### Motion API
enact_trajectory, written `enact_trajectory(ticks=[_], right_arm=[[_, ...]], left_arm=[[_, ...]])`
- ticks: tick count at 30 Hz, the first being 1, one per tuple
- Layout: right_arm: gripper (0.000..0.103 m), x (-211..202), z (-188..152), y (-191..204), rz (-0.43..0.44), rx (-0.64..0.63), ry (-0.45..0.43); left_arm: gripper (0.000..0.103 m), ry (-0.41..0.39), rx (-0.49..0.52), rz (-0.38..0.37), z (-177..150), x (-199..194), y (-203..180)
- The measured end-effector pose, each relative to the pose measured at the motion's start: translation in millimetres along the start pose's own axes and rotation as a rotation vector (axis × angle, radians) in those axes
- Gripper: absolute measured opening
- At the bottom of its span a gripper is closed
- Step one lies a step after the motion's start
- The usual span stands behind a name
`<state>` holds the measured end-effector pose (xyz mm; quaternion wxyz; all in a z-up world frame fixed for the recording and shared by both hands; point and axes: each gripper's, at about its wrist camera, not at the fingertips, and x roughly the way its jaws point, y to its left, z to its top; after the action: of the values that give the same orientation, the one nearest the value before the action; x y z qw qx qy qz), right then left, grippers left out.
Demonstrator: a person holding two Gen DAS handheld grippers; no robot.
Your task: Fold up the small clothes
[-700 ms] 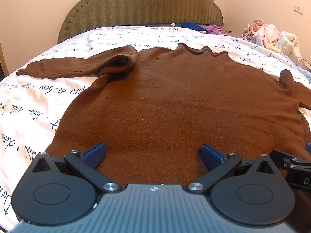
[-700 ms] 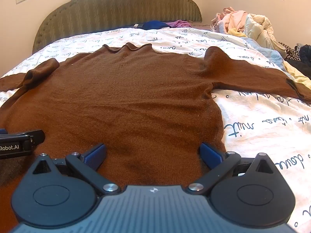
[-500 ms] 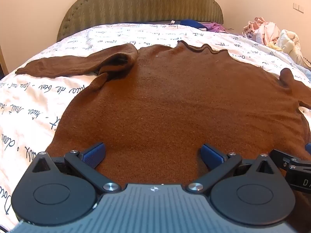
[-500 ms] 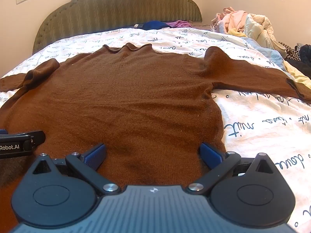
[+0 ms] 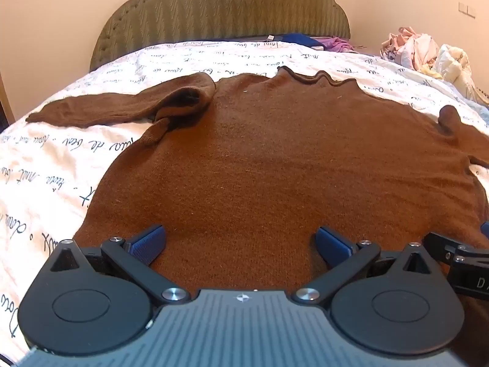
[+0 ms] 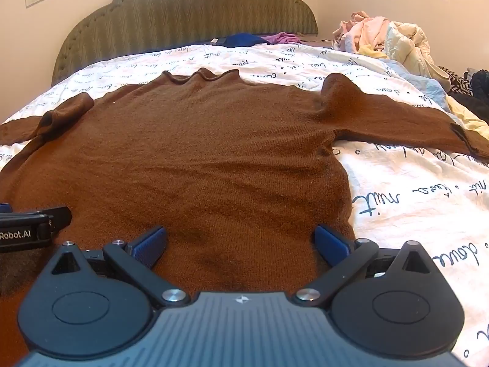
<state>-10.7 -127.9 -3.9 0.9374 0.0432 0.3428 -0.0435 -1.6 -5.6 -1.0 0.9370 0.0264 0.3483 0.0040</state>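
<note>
A brown sweater [image 5: 275, 165] lies spread flat on the bed [image 5: 55, 165], its front up, the wavy collar [image 5: 318, 78] toward the green padded headboard [image 5: 220, 12]. The bedcover is white with dark handwriting printed over it. One sleeve [image 5: 101, 110] runs out to the left side of the bed, bunched and folded over at the shoulder; the other sleeve [image 6: 403, 122] stretches out to the right, its cuff near the bed's edge.

Both pairs of tongs hang low over the hem end of the sweater, tipped downward. The left tongs [image 5: 240, 241] stand spread wide, their blue pads [image 5: 149, 243] well apart with only knit fabric showing between them, nothing pinched. The right tongs [image 6: 240, 241] are spread just as wide over the sweater's right lower part, the right-hand pad [image 6: 331, 244] near the side seam where brown meets bedcover. Each pair shows at the edge of the other's view, so they sit side by side.

Near the headboard lie a blue garment [image 6: 241, 39] and a purple one [image 6: 281, 37]. A heap of pale clothes [image 6: 388, 39] is piled at the far right of the bed.
</note>
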Motion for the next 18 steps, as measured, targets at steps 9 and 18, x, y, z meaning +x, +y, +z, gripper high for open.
enact_trajectory(ticks=[9,18], right_arm=[[0.103,0.3,-0.2,-0.1,0.002,0.002,-0.001],[0.103,0.0,-0.2,-1.0,0.006,0.004,-0.003]], left_arm=[[0.103,0.001,0.0,0.0,1.0,-0.3,1.0],[0.103,0.001,-0.003,0.0,1.4,0.3,1.1]])
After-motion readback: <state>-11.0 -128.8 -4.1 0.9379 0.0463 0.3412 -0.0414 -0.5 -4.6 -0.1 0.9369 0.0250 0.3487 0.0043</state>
